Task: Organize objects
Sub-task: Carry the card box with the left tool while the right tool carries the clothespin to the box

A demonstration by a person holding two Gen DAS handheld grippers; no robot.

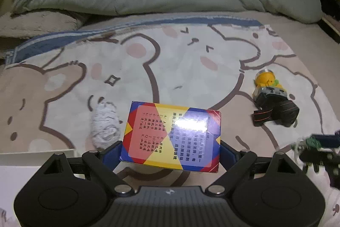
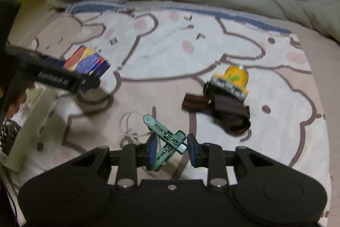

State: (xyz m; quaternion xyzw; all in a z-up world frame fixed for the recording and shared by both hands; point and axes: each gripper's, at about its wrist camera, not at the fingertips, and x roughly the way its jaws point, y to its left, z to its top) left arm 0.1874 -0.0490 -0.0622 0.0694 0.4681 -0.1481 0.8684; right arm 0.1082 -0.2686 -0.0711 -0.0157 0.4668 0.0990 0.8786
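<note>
Left gripper (image 1: 171, 148): jaws wide, clamped on sides of card box (image 1: 172, 136), box lifted off bear-print sheet (image 1: 170, 61), frame centre. Right gripper (image 2: 171, 149): jaws narrow, green clip (image 2: 164, 137) between pads; left pad touches it, right-pad contact unclear. Headlamp (image 2: 225, 97) with dark strap lies centre right. White yarn ball (image 1: 104, 124) just left of box. White tray (image 2: 31, 127) at left edge.

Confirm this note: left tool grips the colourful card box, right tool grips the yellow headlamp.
The right tool grips a green clip, not the headlamp, which lies on the bedsheet, per the right wrist view. The left tool does grip the card box.
</note>
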